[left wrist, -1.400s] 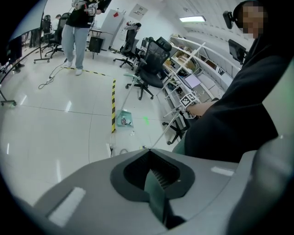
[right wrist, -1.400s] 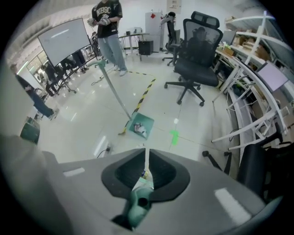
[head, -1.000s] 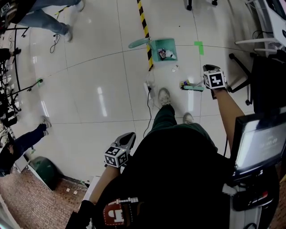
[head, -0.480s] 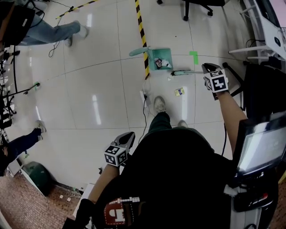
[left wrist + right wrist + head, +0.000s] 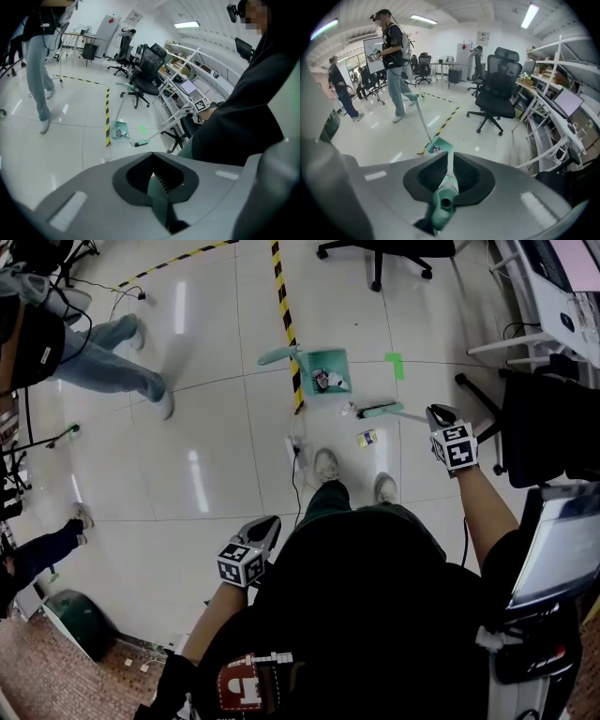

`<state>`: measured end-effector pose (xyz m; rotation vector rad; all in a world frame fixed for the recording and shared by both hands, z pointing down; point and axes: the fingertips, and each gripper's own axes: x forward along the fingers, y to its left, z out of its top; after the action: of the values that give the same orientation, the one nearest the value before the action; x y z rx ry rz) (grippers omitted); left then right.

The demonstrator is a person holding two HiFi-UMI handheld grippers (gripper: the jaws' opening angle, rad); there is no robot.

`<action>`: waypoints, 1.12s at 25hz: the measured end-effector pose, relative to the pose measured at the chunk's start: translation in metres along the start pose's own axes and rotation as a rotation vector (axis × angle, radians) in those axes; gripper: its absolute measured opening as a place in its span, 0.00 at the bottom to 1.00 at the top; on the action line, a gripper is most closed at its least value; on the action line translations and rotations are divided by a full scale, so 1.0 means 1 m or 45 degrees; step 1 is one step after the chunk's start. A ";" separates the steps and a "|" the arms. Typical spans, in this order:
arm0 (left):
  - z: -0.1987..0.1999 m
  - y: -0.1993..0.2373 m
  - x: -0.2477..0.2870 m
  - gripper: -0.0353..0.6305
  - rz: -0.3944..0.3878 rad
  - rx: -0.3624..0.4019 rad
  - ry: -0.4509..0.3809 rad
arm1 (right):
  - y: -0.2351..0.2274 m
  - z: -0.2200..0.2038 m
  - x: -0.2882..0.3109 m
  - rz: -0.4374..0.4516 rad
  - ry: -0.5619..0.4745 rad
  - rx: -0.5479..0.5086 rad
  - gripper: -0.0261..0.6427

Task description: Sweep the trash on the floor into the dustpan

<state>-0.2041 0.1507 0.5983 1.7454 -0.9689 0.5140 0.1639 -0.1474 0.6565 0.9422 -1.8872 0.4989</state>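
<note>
My left gripper [image 5: 266,527] hangs low, left of centre, by my hip, jaws pressed together on nothing. At top centre the teal dustpan [image 5: 334,359] lies on the floor just right of the yellow-black tape [image 5: 284,306], with some trash [image 5: 322,381] inside it. Down and to the right of the pan the broom head [image 5: 381,411] rests on the floor, a white scrap [image 5: 349,412] at its left end. A small yellow-and-blue wrapper [image 5: 366,438] lies just below the head, apart from it. At right, my right gripper [image 5: 439,414] pinches the broom handle [image 5: 440,204].
</note>
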 end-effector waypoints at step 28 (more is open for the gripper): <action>-0.012 -0.106 0.046 0.06 0.096 0.148 0.099 | -0.068 -0.260 -0.024 -0.007 0.509 0.085 0.17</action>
<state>-0.0905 0.1609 0.5752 1.7827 -0.9689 0.6939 0.3704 -0.0055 0.7565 0.8203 -1.5145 0.6951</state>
